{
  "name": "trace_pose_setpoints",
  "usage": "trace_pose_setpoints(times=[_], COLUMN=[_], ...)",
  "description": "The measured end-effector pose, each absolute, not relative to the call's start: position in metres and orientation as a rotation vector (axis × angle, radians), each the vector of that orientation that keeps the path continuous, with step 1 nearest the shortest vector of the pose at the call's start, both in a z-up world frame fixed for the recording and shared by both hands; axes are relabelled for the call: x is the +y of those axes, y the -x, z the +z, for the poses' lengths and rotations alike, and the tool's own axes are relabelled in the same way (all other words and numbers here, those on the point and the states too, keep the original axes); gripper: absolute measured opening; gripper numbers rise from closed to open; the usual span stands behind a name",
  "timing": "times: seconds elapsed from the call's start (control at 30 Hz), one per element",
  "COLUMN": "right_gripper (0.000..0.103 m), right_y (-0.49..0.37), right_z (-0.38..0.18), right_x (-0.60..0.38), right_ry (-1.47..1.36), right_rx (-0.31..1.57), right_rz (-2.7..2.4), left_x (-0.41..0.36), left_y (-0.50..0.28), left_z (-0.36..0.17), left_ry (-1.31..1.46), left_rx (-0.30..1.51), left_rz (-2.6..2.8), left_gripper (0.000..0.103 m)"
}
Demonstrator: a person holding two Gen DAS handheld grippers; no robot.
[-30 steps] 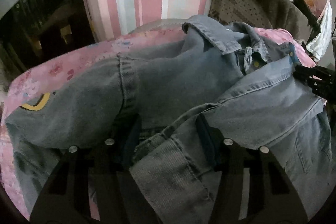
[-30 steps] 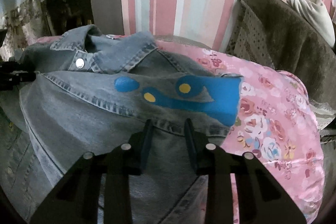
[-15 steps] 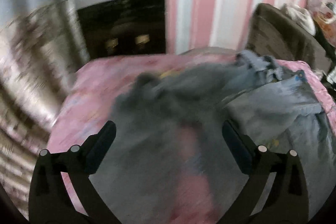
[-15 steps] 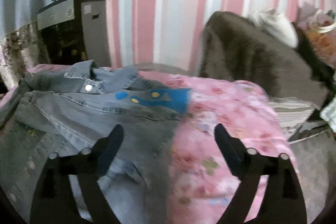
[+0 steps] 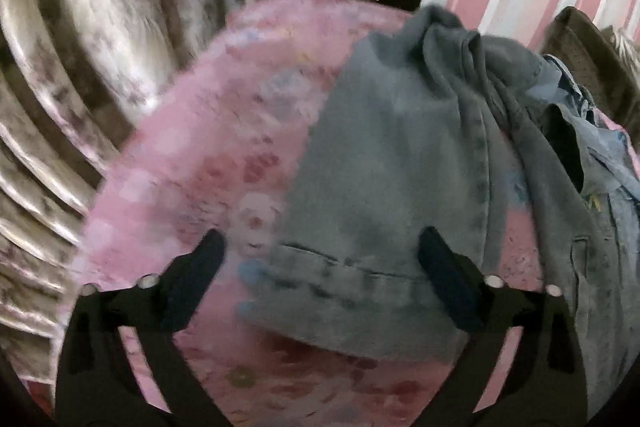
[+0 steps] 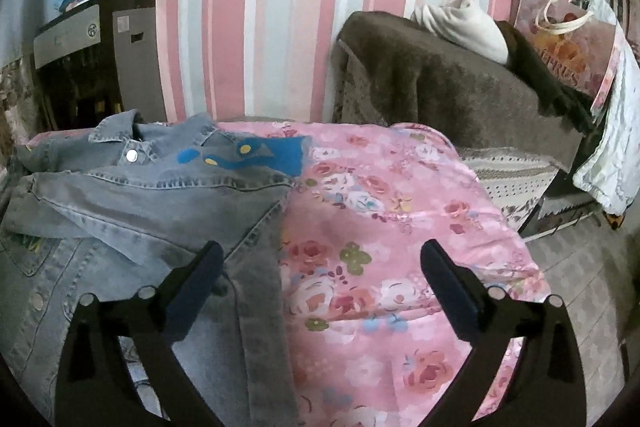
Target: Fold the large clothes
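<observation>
Left wrist view: the left claw (image 5: 320, 259), whose jaws have just been closing slightly, is seen spread wide with nothing pinched, a sleeve (image 5: 384, 187) of the denim jacket (image 6: 132, 195) lying beneath and ahead of it on the pink floral bedspread (image 6: 400, 227). The right claw (image 6: 320, 267), its jaws also just narrowed a little, is likewise held spread and empty, the jacket lying below its left finger.
</observation>
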State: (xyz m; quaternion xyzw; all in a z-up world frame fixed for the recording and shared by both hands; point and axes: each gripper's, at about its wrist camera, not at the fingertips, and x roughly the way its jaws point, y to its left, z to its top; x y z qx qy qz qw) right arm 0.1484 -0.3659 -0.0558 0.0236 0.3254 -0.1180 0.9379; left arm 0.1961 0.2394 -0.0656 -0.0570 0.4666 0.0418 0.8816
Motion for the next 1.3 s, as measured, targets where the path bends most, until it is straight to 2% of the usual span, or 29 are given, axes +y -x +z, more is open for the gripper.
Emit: trace_pose_setpoints(times=[0.03,0.07,0.1,0.13,0.2,0.37,0.6,0.87,0.97,1.13,1.23,1.3], right_gripper=[0.081,0.071,0.068,0.067,0.067,0.067,0.067,0.068,0.068,0.069,0.078,0.078], right_y=[-0.150,-0.152,-0.155,-0.157,-0.163,-0.178,-0.202,-0.223,-0.228,-0.237,-0.239,-0.239], right_z=[-0.057,-0.060,-0.063,-0.065,-0.071,-0.075,-0.074,-0.080,-0.081,-0.073,-0.065,-0.063], right_x=[-0.366,-0.367,-0.368,-0.369,-0.367,-0.365,-0.377,-0.375,-0.375,-0.384,-0.388,-0.387], right_ry=[-0.046,-0.045,-0.047,-0.048,-0.017,0.121,0.137,0.142,0.167,0.114,0.048,0.030], right_rx=[0.671,0.685,0.705,0.714,0.740,0.752,0.754,0.774,0.783,0.758,0.724,0.714], right_rz=[-0.237,-0.230,-0.215,-0.203,-0.193,-0.237,-0.248,-0.218,-0.216,-0.214,-0.198,-0.192], left_x=[0.233,0.227,0.223,0.218,0.214,0.250,0.308,0.328,0.311,0.252,0.192,0.154], left_y=[-0.197,-0.197,-0.197,-0.197,-0.198,-0.208,-0.242,-0.311,-0.310,-0.309,-0.316,-0.319], left_z=[-0.066,-0.065,-0.064,-0.062,-0.058,-0.021,0.049,0.037,0.038,0.057,0.065,0.064], left_ry=[0.085,0.059,0.048,0.024,-0.020,-0.048,-0.191,-0.125,0.007,0.122,0.117,0.092], left_rx=[0.967,0.961,0.957,0.952,0.945,0.886,0.778,0.975,1.027,0.982,0.937,0.922], left_rz=[0.085,0.068,0.048,0.047,0.069,0.204,0.466,0.404,0.278,0.069,-0.052,-0.109], left_gripper=[0.086,0.072,0.060,0.053,0.011,0.010,0.010,0.010,0.010,0.010,0.010,0.010])
